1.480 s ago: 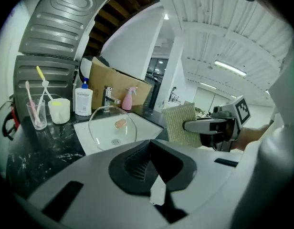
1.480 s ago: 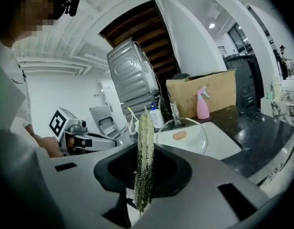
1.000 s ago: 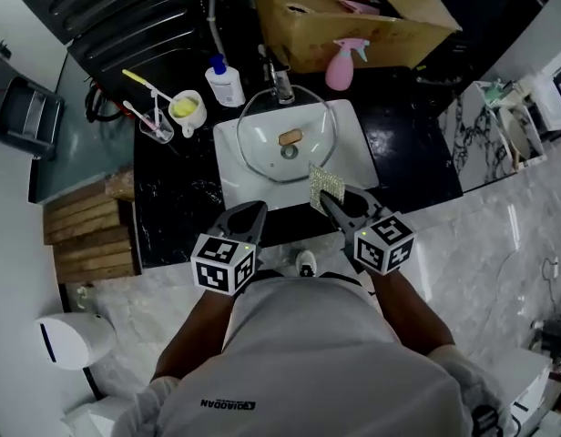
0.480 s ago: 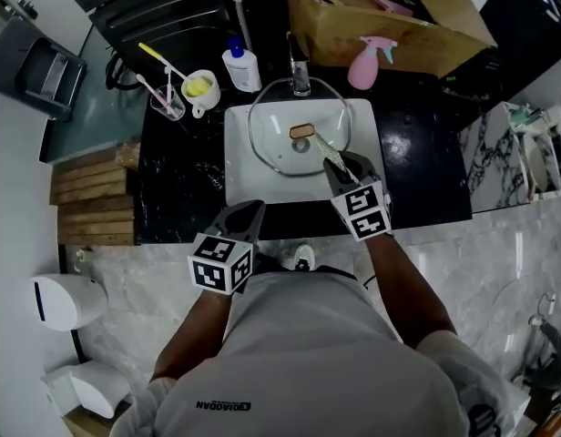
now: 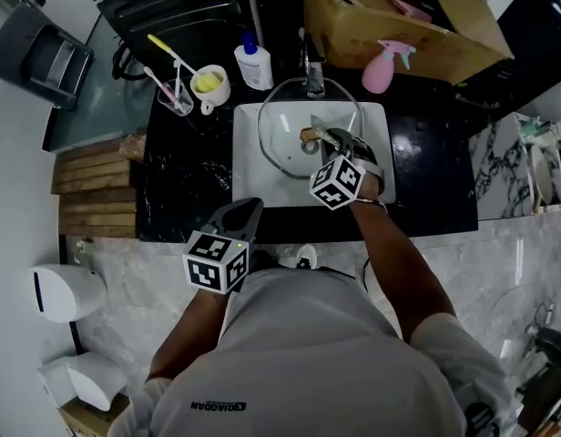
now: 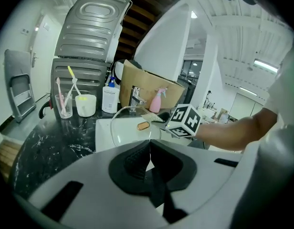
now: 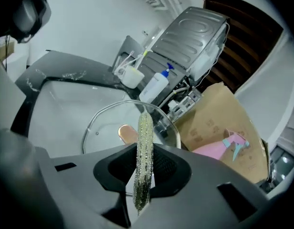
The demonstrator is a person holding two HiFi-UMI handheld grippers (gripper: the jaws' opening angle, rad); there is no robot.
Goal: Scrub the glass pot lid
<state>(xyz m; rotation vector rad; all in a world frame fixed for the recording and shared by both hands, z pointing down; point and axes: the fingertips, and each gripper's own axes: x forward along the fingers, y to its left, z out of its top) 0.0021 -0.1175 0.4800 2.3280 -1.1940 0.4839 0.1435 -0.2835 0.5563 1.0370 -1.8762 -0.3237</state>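
The glass pot lid lies in the sink, with the faucet behind it. Left of the faucet stand a bottle, a mug and a tumbler (the farthest left). To the faucet's right is a spray bottle, before a cardboard box. The right gripper, a scrub pad between its jaws, hangs over the lid's right half. The left gripper is at the counter's near edge, well apart from the lid.

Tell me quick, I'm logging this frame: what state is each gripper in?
Left gripper: shut, holding nothing.
Right gripper: shut on the scrub cloth.
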